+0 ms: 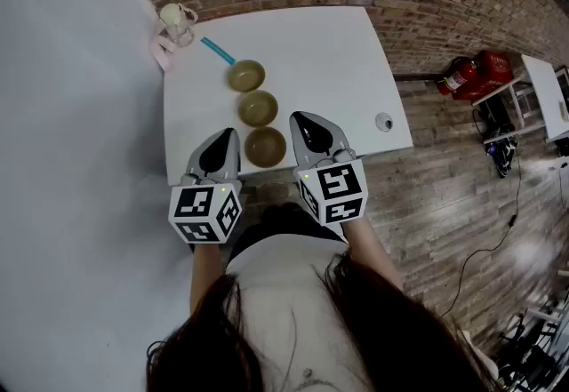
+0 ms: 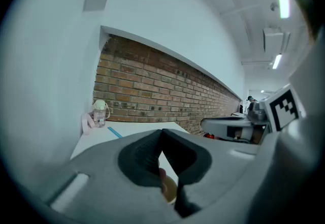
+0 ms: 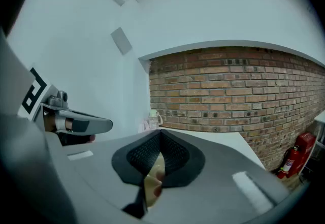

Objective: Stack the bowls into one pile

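Currently stacking is unstarted: three bowls (image 1: 258,108) sit unstacked in a row on the tabletop (image 1: 329,61). Both the left tongs (image 1: 228,136) and right tongs (image 1: 302,120) hover clenched and empty beside the nearest bowl (image 1: 265,147). Next, one pair should open onto its rim.

Our right gripper (image 3: 161,135) shows its grey jaws brought together, black ribbed pads (image 3: 177,154) meeting at the tips around nothing. Through the gap beneath them we glimpse an olive-brown glazed bowl (image 3: 151,183). Ahead lies a white tabletop (image 3: 223,139), with a small clear bottle with a pale lid (image 3: 154,118) at its far end before a red brick wall (image 3: 228,91). The other grey gripper (image 3: 104,125) hovers to the left, and a red fire extinguisher (image 3: 293,159) stands far right.
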`<state>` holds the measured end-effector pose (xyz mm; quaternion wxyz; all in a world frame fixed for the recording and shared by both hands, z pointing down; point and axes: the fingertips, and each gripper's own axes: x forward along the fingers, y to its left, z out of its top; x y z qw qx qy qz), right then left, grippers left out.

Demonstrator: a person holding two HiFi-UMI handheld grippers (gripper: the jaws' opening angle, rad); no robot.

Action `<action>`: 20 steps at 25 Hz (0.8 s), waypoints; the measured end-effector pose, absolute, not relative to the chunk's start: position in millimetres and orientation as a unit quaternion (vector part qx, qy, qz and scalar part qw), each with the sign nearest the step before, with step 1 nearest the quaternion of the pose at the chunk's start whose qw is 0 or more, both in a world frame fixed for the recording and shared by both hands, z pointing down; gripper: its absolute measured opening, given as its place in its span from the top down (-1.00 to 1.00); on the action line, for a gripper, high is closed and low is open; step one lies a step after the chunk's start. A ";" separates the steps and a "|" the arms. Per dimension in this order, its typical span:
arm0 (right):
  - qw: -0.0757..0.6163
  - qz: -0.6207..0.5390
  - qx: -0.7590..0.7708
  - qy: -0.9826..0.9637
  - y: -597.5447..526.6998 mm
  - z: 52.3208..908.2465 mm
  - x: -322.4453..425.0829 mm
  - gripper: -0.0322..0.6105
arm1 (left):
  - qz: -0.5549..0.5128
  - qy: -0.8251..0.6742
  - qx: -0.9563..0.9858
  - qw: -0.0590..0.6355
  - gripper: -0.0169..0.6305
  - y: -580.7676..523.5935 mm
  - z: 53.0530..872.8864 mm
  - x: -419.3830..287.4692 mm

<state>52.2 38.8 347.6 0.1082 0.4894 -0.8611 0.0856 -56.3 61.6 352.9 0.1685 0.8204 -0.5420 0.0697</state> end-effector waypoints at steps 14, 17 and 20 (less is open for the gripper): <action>0.108 0.103 0.522 -0.840 26.3 353.5 46.0 0.89 | 0.070 -0.521 0.833 0.174 0.94 54.9 365.3 -79.3; 0.112 0.112 0.525 -0.837 23.7 357.5 43.4 0.89 | 0.069 -0.515 0.836 0.177 0.94 51.7 367.4 -83.3; 0.121 0.117 0.526 -0.834 22.0 363.1 41.6 0.89 | 0.068 -0.513 0.837 0.176 0.94 48.8 367.7 -86.4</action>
